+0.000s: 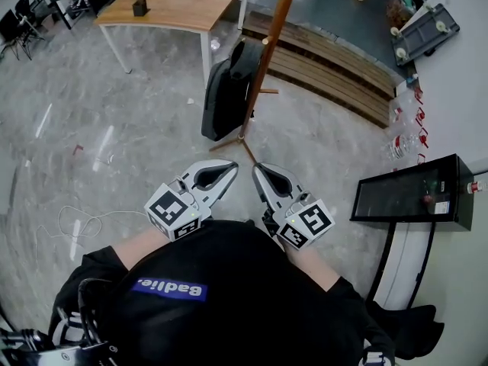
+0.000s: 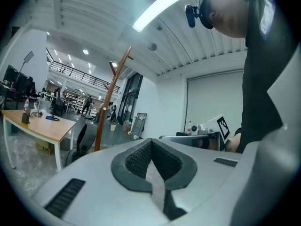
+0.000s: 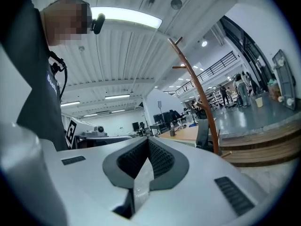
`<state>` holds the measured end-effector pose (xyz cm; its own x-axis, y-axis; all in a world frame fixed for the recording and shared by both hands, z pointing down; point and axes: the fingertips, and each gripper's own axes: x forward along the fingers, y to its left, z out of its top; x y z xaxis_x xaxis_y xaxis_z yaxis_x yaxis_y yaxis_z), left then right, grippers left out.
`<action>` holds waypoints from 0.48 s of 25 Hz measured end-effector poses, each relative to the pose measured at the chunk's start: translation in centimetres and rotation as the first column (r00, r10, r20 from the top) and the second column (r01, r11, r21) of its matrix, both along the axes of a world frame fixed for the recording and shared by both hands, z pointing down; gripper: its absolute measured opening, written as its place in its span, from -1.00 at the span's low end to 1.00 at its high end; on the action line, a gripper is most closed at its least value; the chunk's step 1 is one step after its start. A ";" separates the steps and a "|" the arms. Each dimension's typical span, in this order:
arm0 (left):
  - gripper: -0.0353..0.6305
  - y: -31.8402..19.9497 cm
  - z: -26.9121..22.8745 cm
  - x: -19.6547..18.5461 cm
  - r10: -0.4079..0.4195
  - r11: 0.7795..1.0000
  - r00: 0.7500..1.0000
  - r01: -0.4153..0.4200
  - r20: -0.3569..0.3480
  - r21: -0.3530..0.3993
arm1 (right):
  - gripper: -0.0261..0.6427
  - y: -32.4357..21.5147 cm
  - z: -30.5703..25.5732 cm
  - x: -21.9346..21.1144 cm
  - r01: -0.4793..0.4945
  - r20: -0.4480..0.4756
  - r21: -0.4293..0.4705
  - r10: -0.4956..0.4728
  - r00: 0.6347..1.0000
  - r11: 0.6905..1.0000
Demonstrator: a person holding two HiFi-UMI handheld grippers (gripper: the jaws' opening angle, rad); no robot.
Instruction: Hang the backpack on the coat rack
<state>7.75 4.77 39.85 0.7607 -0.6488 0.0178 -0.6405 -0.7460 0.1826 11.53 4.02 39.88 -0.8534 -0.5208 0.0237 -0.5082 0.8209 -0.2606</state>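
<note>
Backpack point(image 1: 225, 90) rested against the coat rack point(image 1: 267, 52)
The left gripper point(image 1: 231, 168) and right gripper point(image 1: 258, 171) held their jaws together, both empty.

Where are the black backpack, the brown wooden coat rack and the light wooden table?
black backpack point(image 1: 221, 101), head view, middle of its body.
brown wooden coat rack point(image 1: 269, 52), head view, midway along its pole.
light wooden table point(image 1: 187, 6), head view, bare tabletop.

Black short-sleeved shirt point(image 1: 236, 280) with blue lettered patch point(image 1: 169, 288); grey left gripper point(image 1: 232, 166), grey right gripper point(image 1: 258, 168).
</note>
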 end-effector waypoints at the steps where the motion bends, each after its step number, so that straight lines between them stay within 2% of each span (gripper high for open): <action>1: -0.87 0.1 0.0 -0.2 -0.002 1.000 1.000 0.002 0.002 0.001 | -0.90 0.1 0.1 -0.2 0.001 -0.003 -0.002 -0.001 1.000 1.000; 12: -0.87 1.1 -0.3 -1.0 -0.003 1.000 1.000 0.003 0.019 0.017 | -0.90 0.7 0.2 -0.9 -0.013 -0.015 -0.008 0.013 1.000 1.000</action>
